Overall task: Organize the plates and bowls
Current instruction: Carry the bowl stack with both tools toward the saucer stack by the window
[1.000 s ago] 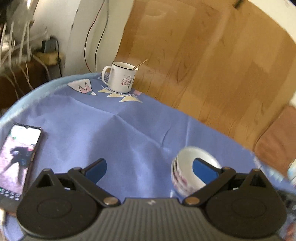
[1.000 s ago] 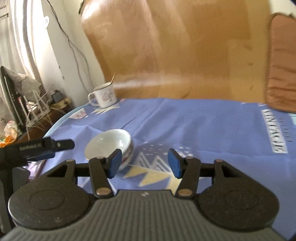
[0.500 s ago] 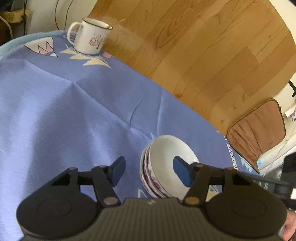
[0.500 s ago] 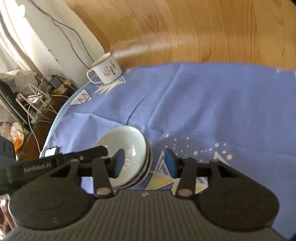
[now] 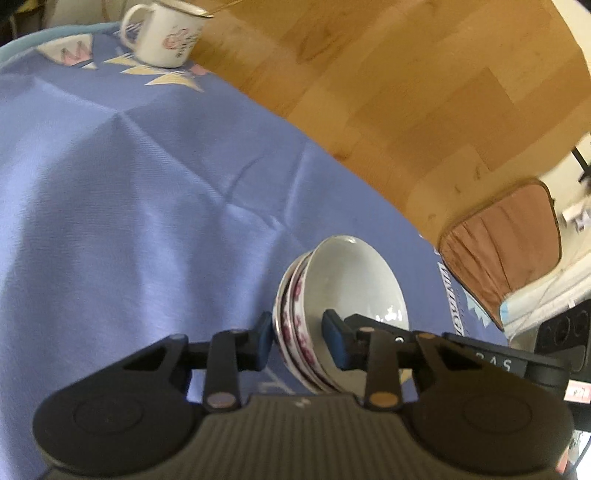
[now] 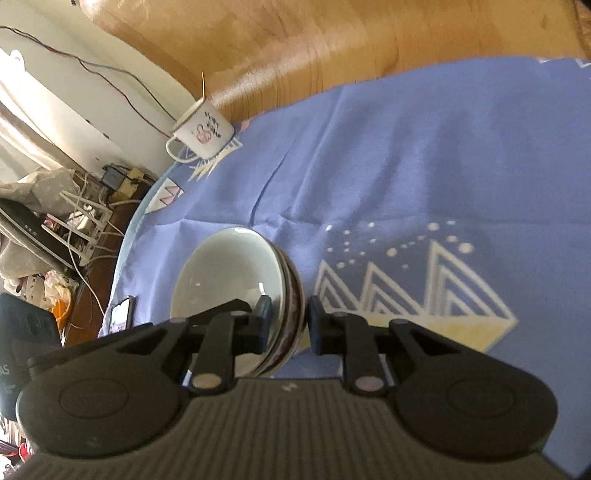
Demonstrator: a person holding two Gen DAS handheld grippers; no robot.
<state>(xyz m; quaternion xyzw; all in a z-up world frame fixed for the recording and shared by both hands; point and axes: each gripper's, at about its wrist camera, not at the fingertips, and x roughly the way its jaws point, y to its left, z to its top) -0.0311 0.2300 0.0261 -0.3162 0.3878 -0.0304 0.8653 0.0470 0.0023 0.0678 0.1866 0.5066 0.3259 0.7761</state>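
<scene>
A stack of white bowls (image 5: 347, 284) with purple flower patterns sits on the blue tablecloth (image 5: 129, 206). My left gripper (image 5: 298, 339) is closed on the stack's near rim, one finger outside and one inside the top bowl. My right gripper (image 6: 287, 325) grips the opposite rim of the same stack of bowls (image 6: 229, 273) in the same way, one finger inside and one outside. Each gripper's body shows at the edge of the other's view.
A white enamel mug (image 5: 166, 33) with a spoon stands at the table's far edge, also in the right wrist view (image 6: 205, 129). A phone (image 6: 120, 314) lies near the left table edge. A brown cushion (image 5: 506, 243) lies beyond the table. Cables and clutter (image 6: 55, 229) fill the floor at left.
Both grippers have moved in onto the bowl stack and narrowed their jaws around its rim from opposite sides. The stack now appears tilted in both views.
</scene>
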